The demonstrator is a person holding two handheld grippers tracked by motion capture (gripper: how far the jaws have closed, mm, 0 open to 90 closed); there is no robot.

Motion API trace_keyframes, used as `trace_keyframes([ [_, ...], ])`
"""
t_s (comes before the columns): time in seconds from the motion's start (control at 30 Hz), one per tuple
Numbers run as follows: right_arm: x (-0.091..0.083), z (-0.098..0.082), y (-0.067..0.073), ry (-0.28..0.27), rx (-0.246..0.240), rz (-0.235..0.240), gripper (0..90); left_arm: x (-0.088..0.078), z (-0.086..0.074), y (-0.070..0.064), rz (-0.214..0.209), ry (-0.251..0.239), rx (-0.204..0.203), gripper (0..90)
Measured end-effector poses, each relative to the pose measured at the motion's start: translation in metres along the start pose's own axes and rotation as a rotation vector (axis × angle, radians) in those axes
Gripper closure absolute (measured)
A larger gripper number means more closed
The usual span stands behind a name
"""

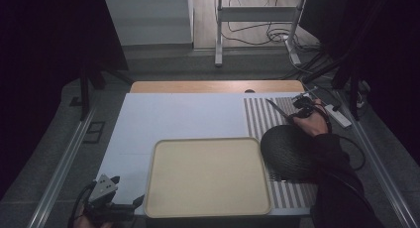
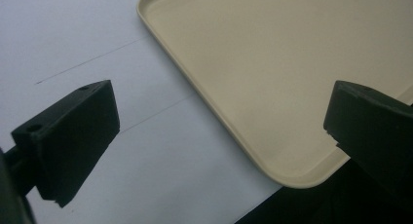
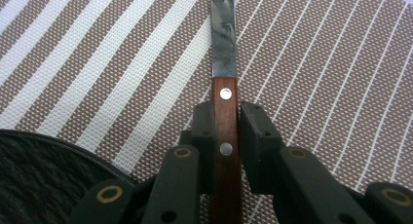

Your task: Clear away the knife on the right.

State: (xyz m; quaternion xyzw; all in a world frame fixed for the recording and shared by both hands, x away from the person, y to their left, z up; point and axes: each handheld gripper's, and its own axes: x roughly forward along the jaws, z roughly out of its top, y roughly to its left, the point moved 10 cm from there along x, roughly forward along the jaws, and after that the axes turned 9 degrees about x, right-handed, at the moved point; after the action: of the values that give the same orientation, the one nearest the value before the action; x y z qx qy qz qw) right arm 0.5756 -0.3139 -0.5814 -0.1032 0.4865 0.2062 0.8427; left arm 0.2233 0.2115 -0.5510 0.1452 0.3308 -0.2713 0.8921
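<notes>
Right hand-held gripper clamps the knife handle; left hand-held gripper gapes beside the bare tray.

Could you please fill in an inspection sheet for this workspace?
Surface: white table, striped mat at right.
Job's things: knife, wooden handle, lying on the mat.
Clutter: beige tray, empty; black bowl on the mat.
Grippers: right gripper shut on the knife handle; left gripper open, at the tray's corner.
Cables: tangle on floor behind.
Surroundings: metal stand, dark curtains.
</notes>
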Motion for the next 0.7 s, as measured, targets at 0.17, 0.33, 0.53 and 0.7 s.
trace_keyframes([
  [0.17, -0.001, 0.001, -0.003, -0.02, -0.006, -0.01, 77.8, 0.0, 0.0, 0.0, 0.0, 0.001, 0.001, 0.0],
  [0.33, -0.007, 0.004, -0.012, -0.053, 0.009, -0.027, 77.8, 0.0, 0.0, 0.0, 0.0, 0.0, 0.001, 0.0],
  [0.53, -0.015, 0.007, -0.017, -0.09, 0.047, -0.021, 77.8, 0.0, 0.0, 0.0, 0.001, 0.0, 0.002, 0.0],
  [0.7, -0.024, 0.009, -0.017, -0.119, 0.09, -0.004, 77.8, 0.0, 0.0, 0.0, 0.001, -0.001, 0.001, 0.0],
])
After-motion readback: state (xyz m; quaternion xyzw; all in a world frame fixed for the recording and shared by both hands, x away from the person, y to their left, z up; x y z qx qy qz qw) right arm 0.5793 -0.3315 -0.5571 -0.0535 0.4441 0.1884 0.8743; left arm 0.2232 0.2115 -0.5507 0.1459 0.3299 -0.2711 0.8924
